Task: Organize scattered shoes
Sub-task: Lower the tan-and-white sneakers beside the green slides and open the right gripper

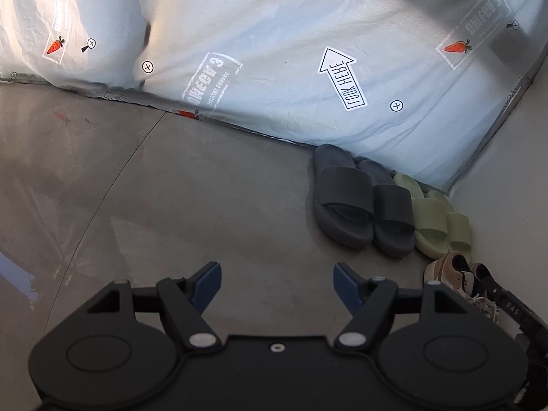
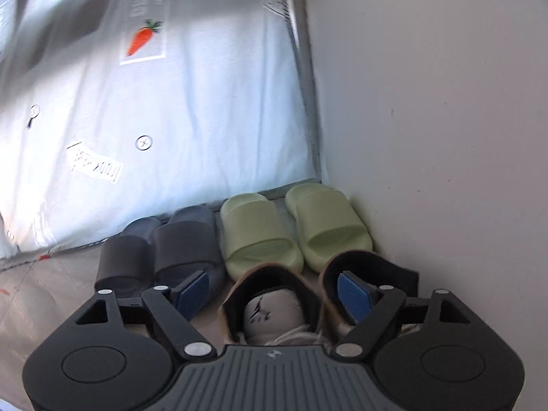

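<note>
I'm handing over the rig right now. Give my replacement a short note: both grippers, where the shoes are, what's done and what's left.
Left gripper: jaws open, empty, over bare floor.
Right gripper: jaws open, pads not pressing on anything; it sits just above the tan sneakers, one pad by the opening of the right-hand one.
Shoes: dark grey slides and green slides stand as pairs, side by side against the printed sheet, the green pair next to the wall. The sneakers sit together in front of the green pair.
Done: all three pairs look grouped.
Left: check the sneakers line up; no other shoes in view.
</note>
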The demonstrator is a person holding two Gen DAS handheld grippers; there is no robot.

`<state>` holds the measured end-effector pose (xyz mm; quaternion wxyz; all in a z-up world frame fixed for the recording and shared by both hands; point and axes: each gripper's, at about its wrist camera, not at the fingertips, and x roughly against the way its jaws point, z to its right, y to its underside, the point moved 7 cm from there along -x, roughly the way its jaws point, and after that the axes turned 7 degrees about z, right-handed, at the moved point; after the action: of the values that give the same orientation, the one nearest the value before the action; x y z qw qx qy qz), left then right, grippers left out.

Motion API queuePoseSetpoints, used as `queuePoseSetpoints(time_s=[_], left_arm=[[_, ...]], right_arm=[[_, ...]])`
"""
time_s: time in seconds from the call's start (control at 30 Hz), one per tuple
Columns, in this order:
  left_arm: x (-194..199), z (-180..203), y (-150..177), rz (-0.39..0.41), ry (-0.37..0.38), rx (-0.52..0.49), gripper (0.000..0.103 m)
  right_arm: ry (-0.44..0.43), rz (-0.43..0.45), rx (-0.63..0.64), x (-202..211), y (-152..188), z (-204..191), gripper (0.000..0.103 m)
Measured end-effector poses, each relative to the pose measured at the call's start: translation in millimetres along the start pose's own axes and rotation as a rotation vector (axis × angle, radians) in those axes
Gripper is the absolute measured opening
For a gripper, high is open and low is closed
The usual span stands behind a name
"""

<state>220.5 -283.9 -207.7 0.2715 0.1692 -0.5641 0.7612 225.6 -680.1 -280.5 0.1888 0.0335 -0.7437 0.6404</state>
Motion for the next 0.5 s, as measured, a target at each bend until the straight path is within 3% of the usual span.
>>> queuePoseSetpoints(time_s=[0.1, 0.2, 0.33, 0.4, 0.5], left_arm=[[-0.4, 3.8, 3.2, -0.010, 0.016, -0.010, 0.073], [1.5, 5.3, 7.9, -0.019, 0.023, -0.017, 0.073], [1.9, 2.9, 11.5, -0.025, 0.021, -0.005, 0.073], [2.8, 1.8, 11.3, -0.021, 0.018, 0.001, 0.073], [4.3, 0.2, 11.1, -0.016, 0.014, 0.007, 0.073]], right_arm=[[0.109, -0.038, 0.142, -3.2, 36.6, -27.5, 0.082], [0.152, -0.089, 0.105, -13.3, 57.7, -32.6, 0.083], [0.240, -0.115, 0.152, -20.4, 68.3, -30.0, 0.079], [0.222, -0.113, 0.130, -20.4, 70.1, -21.7, 0.080], [0.195, -0.110, 0.199, -18.1, 72.5, -18.6, 0.078]])
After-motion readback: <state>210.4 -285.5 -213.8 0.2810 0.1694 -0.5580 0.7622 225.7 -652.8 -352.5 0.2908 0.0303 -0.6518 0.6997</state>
